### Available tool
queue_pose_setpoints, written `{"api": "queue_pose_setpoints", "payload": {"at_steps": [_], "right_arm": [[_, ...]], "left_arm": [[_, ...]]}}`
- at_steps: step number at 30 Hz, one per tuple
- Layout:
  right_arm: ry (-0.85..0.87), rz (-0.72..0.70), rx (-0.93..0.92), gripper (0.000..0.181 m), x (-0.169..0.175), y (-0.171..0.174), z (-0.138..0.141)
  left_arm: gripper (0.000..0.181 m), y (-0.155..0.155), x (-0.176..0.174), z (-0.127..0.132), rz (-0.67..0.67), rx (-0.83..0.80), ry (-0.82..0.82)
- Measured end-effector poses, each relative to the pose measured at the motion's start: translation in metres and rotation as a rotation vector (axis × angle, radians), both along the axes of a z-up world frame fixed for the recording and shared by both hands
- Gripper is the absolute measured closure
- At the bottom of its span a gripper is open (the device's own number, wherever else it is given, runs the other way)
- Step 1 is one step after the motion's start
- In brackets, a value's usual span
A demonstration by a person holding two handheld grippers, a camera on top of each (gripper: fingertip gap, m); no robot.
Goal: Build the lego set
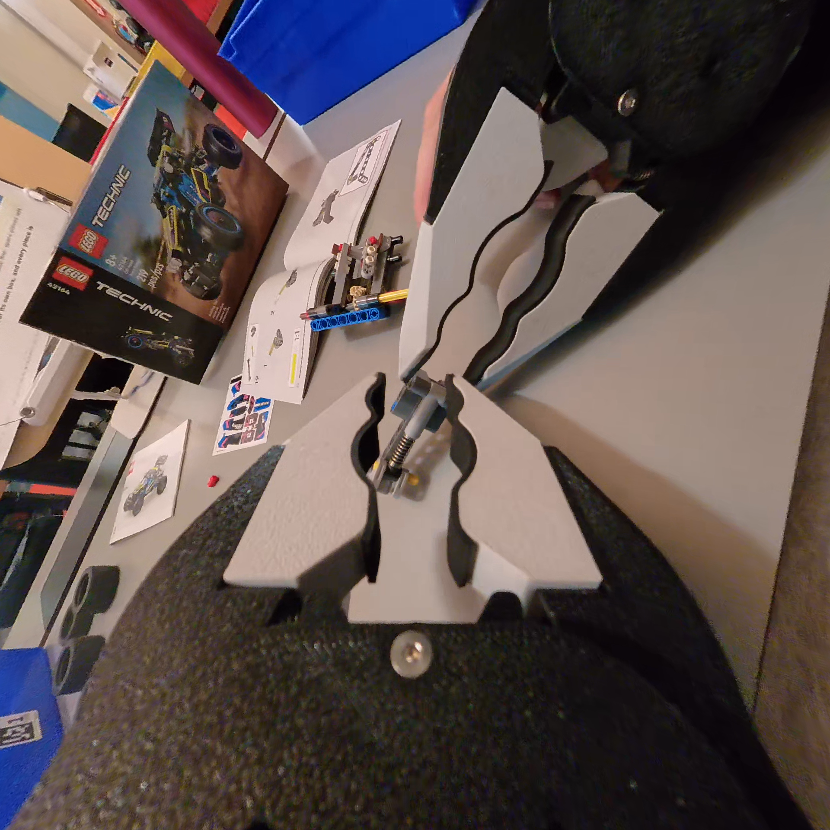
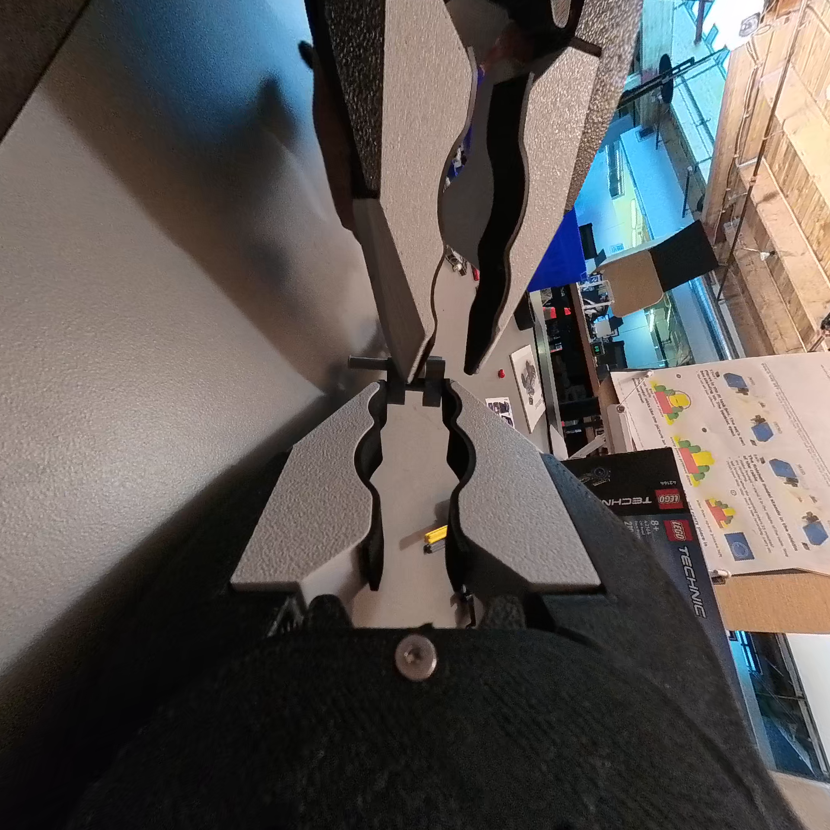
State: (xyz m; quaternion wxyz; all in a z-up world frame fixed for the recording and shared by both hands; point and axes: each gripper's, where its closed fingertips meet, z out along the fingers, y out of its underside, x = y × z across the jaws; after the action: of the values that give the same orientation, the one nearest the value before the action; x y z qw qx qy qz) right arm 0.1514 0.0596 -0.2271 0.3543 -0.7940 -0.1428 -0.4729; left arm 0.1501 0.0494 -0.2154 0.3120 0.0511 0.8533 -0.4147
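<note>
Grey laminate covers the desk point(image 1: 629, 426), and both grippers meet low over it, tip to tip. The left gripper point(image 1: 415, 386) is clamped on a small grey shock absorber piece point(image 1: 415, 417) with a coiled spring and a yellow end, held between its fingertips. In the left wrist view the right gripper point(image 1: 442, 375) comes in from above, its tips right at the same piece with a narrow gap between them. In the right wrist view the right gripper point(image 2: 415, 388) has dark connector parts point(image 2: 415, 381) pinched at its fingertips, a dark pin sticking out to one side; the left gripper's tip touches these parts from the far side.

Containers: a blue bin point(image 1: 341, 49) stands at the far edge of the desk, and what it holds cannot be seen. The Lego box point(image 1: 152, 233) stands propped at the left, closed as far as can be told.

Between box and grippers lie the open instruction booklet point(image 1: 314, 269) and, just beside it, the partly built chassis point(image 1: 359, 278) with a blue beam and a yellow axle. Nearer the desk edge sit a sticker sheet point(image 1: 245, 415), a leaflet point(image 1: 148, 483), a small red piece point(image 1: 212, 480) and black tyres point(image 1: 90, 597).

The desk on the grippers' right side is bare up to its edge, where carpet point(image 1: 804, 539) begins. The cluttered side leaves only narrow lanes between the paper items.
</note>
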Motion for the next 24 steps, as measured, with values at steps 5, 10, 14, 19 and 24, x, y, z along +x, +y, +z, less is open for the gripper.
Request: {"api": "queue_pose_setpoints", "payload": {"at_steps": [5, 10, 14, 19, 24], "right_arm": [[0.000, 0.000, 0.000, 0.158, 0.000, 0.000, 0.000], [-0.001, 0.000, 0.000, 0.158, 0.000, 0.000, 0.000], [0.001, 0.000, 0.002, 0.158, 0.000, 0.000, 0.000], [0.004, 0.000, 0.004, 0.158, 0.000, 0.000, 0.000], [0.005, 0.000, 0.005, 0.158, 0.000, 0.000, 0.000]], "left_arm": [[0.156, 0.001, 0.001, 0.000, -0.005, 0.008, -0.007], [0.148, 0.000, -0.005, 0.003, -0.038, -0.001, -0.022], [0.143, 0.001, -0.014, 0.005, -0.098, 0.000, -0.030], [0.158, 0.020, -0.002, 0.000, -0.079, 0.086, -0.089], [0.171, 0.021, 0.002, -0.005, -0.079, 0.142, -0.143]]}}
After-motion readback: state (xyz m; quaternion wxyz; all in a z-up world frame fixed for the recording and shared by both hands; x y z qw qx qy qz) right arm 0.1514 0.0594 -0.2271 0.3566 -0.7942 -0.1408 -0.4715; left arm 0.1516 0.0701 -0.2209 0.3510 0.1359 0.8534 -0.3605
